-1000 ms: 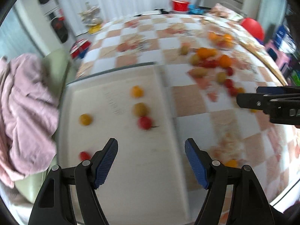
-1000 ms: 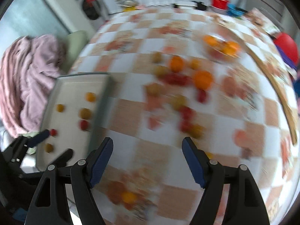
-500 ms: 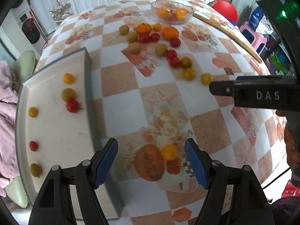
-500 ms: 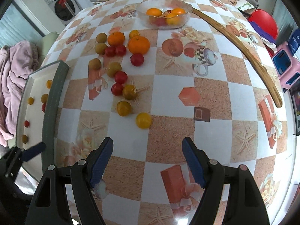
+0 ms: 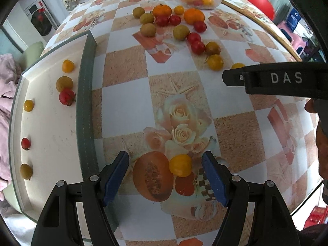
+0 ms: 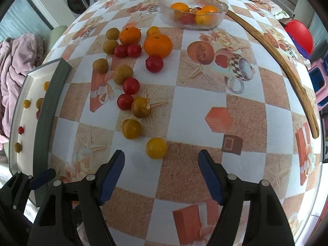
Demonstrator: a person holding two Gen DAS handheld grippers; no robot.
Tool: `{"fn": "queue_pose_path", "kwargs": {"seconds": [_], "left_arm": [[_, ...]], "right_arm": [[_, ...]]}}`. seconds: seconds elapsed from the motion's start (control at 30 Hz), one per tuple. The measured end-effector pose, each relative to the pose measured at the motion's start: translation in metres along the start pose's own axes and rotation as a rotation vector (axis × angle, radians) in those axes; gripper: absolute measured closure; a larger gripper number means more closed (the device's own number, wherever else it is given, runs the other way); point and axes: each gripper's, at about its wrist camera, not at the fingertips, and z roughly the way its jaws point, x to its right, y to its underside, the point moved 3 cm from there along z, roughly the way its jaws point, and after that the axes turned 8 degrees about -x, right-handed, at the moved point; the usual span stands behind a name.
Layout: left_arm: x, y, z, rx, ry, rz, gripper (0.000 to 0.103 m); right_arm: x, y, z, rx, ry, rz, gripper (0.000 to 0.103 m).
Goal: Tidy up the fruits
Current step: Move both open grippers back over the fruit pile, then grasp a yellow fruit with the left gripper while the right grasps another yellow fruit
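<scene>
My left gripper (image 5: pixel 165 177) is open, and a yellow cherry tomato (image 5: pixel 180 165) lies on the tablecloth between its blue pads, nearer the right one. My right gripper (image 6: pixel 161 174) is open, just short of another yellow tomato (image 6: pixel 156 148). Its black body crosses the left wrist view (image 5: pixel 274 80). A loose cluster of red tomatoes (image 6: pixel 131 85), brown-green fruits (image 6: pixel 122 74) and oranges (image 6: pixel 157 45) lies further back. A white tray (image 5: pixel 53 127) at the left holds several small fruits, among them a red one (image 5: pixel 66 96).
A glass bowl (image 6: pixel 193 10) with oranges and red fruit stands at the back. A long wooden stick (image 6: pixel 287 67) lies along the right side. A pink cloth (image 6: pixel 16 61) hangs over a chair left of the table. The table edge is close in front.
Both grippers have swung right, away from the tray and over the tablecloth. They have come down close to the table, each by a yellow tomato. Both stay open.
</scene>
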Motion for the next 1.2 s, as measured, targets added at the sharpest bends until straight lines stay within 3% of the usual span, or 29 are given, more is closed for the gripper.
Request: {"fn": "queue_pose_path", "kwargs": {"seconds": [0.17, 0.3, 0.4, 0.47, 0.57, 0.7, 1.2], "left_arm": [[0.003, -0.001, -0.001, -0.001, -0.003, -0.016, 0.028], [0.006, 0.000, -0.003, -0.003, 0.011, -0.016, 0.047], [0.011, 0.000, -0.006, -0.007, 0.031, 0.003, 0.074], [0.011, 0.000, -0.007, -0.014, 0.055, 0.007, 0.081], [0.004, -0.001, -0.011, -0.027, 0.144, -0.032, 0.081], [-0.009, -0.002, -0.017, -0.029, 0.191, -0.078, 0.081], [-0.045, -0.010, -0.044, 0.037, 0.191, -0.102, 0.081]], "right_arm": [[-0.007, -0.002, 0.001, 0.012, 0.059, -0.042, 0.053], [-0.006, -0.003, 0.000, 0.018, 0.059, -0.049, 0.079], [-0.004, -0.002, -0.001, 0.017, 0.037, -0.046, 0.080], [0.000, -0.001, -0.003, 0.017, 0.001, -0.028, 0.080], [0.007, 0.004, -0.010, 0.023, -0.031, -0.002, 0.080], [0.011, 0.008, -0.017, 0.025, -0.048, 0.015, 0.080], [-0.007, 0.011, -0.038, 0.040, -0.075, 0.008, 0.080]]}}
